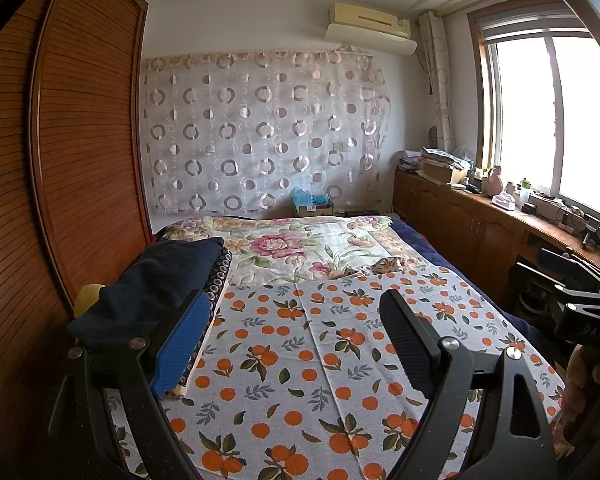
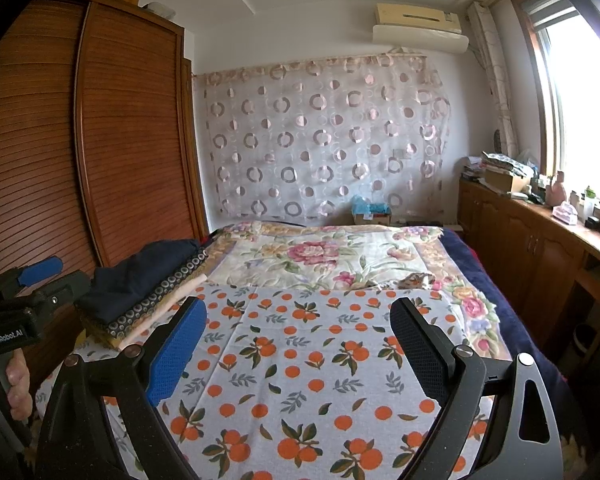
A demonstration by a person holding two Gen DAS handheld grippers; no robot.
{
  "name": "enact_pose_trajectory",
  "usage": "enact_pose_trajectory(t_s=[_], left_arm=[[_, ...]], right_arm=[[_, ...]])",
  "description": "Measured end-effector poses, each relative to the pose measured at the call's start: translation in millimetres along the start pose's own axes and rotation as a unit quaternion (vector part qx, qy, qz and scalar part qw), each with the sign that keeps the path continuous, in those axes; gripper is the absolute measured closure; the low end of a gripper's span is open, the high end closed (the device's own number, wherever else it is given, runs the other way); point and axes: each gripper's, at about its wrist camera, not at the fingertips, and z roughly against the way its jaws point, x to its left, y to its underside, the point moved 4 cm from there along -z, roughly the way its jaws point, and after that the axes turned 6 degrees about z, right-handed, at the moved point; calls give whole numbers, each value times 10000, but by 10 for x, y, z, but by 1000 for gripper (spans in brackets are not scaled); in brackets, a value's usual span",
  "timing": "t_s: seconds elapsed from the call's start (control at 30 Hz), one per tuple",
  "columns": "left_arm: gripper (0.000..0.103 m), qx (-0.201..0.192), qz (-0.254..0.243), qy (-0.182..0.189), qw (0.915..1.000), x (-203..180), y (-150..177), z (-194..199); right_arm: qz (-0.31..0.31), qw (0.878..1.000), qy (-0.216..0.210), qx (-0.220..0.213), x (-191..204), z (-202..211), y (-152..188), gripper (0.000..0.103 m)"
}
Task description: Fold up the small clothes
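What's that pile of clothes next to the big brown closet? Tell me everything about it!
The pile of clothes is a neat stack of folded things on the bed's left edge, beside the wooden closet. On top lies a soft dark navy piece, under it a dark one with white rings, then pale cream layers. It rests on the cloth with oranges. Nothing is holding it.

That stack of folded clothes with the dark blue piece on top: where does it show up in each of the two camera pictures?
Left wrist view: the stack of folded clothes lies at the left, beside the wooden wardrobe, partly behind the blue finger pad.
Right wrist view: the stack lies at the left of the middle, above the blue pad, clear of it.
Shared landmark: the orange-print cloth that the stack rests on.
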Motion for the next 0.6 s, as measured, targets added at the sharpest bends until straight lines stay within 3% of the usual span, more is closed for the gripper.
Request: enact_pose_trajectory(t_s=[0.6], left_arm=[[16, -10, 6, 4, 10000, 0, 13, -1]], right_arm=[[20, 10000, -29, -18, -39, -13, 4, 9]])
